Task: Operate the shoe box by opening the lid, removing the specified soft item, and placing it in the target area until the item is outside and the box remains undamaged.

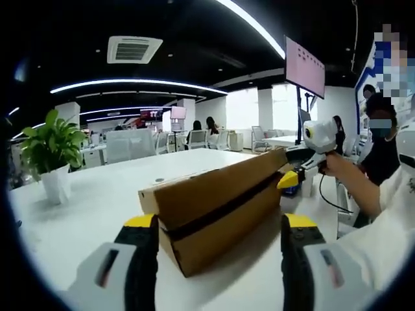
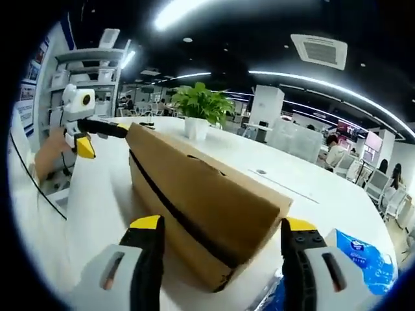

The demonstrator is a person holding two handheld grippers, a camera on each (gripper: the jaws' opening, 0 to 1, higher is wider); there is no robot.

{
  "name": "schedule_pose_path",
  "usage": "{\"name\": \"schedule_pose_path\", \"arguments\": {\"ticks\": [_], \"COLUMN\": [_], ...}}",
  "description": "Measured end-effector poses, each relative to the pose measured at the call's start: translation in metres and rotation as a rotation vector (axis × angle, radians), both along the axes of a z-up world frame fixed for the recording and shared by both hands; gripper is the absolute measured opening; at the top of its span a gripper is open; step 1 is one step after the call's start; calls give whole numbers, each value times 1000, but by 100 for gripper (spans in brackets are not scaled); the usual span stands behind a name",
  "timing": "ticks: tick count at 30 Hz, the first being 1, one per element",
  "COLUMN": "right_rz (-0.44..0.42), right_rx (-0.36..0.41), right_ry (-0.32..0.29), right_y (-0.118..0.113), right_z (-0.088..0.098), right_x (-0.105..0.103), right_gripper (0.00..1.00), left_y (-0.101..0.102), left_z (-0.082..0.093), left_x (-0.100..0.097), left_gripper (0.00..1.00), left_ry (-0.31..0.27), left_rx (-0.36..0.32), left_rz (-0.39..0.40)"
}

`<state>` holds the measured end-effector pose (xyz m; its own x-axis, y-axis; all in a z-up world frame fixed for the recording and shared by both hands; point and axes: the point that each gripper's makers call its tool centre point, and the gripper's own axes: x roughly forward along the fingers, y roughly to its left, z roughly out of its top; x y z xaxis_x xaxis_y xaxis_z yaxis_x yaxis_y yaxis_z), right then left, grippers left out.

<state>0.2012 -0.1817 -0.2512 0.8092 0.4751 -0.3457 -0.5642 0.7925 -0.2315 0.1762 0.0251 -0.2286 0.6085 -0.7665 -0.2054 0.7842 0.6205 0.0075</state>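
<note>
White office table (image 1: 84, 214) under me, and the shoe box (image 1: 214, 201) lies lid shut, long axis running between my two hands. My left gripper (image 1: 220, 240) stands wide open at the box's near end, holding nothing; my right gripper (image 2: 220, 243) gapes empty at the opposite end. Beyond the box a potted plant (image 2: 201, 107); beside it a blue packet (image 2: 360, 256).

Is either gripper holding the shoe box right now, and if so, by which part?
Nothing is gripped. The left gripper and right gripper are both open, one at each end of the closed shoe box, jaws straddling the end corners without closing on them.
</note>
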Motion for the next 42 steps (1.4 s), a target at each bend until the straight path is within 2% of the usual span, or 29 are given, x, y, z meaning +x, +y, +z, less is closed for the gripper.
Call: {"name": "schedule_pose_path", "arguments": {"ticks": [2, 6, 12, 17, 18, 20, 22, 26, 30, 32, 34, 37, 42], "right_rz": [-1, -1, -11, -47, -40, -48, -41, -38, -29, -25, -20, -15, -1], "right_rx": [-20, 0, 14, -73, -74, -139, -147, -149, -167, -178, -197, -205, -317], "right_ry": [-8, -6, -7, -41, -36, -45, -54, -64, -70, -74, -103, -111, -150], "right_y": [2, 3, 5, -4, -1, -4, -4, -4, -3, -4, -5, -4, -5], "right_z": [-2, -2, -2, -7, -8, -11, -12, -11, -12, -11, -9, -9, -14], "right_x": [-1, -1, -1, 2, 1, 2, 4, 4, 2, 2, 3, 4, 5], "right_gripper": [80, 79, 79, 69, 70, 69, 70, 70, 69, 68, 69, 69, 69], "left_y": [0, 3, 4, 6, 6, 9, 9, 8, 10, 10, 9, 10, 12], "left_z": [-2, -5, -6, -11, -12, -13, -12, -11, -14, -14, -12, -9, -11], "left_x": [0, -1, 0, 3, 3, 4, 4, 5, 7, 8, 8, 8, 11], "left_gripper": [80, 79, 77, 76, 75, 72, 70, 72, 71, 70, 71, 71, 70], "left_ry": [0, 1, 5, 9, 9, -2, -25, -28, -41, -44, -38, -59, -95], "left_rx": [6, 31, 24, 44, 47, 84, 105, 106, 139, 142, 145, 142, 146], "left_rz": [2, 1, 8, 19, 21, 21, 22, 31, 40, 42, 42, 51, 55]}}
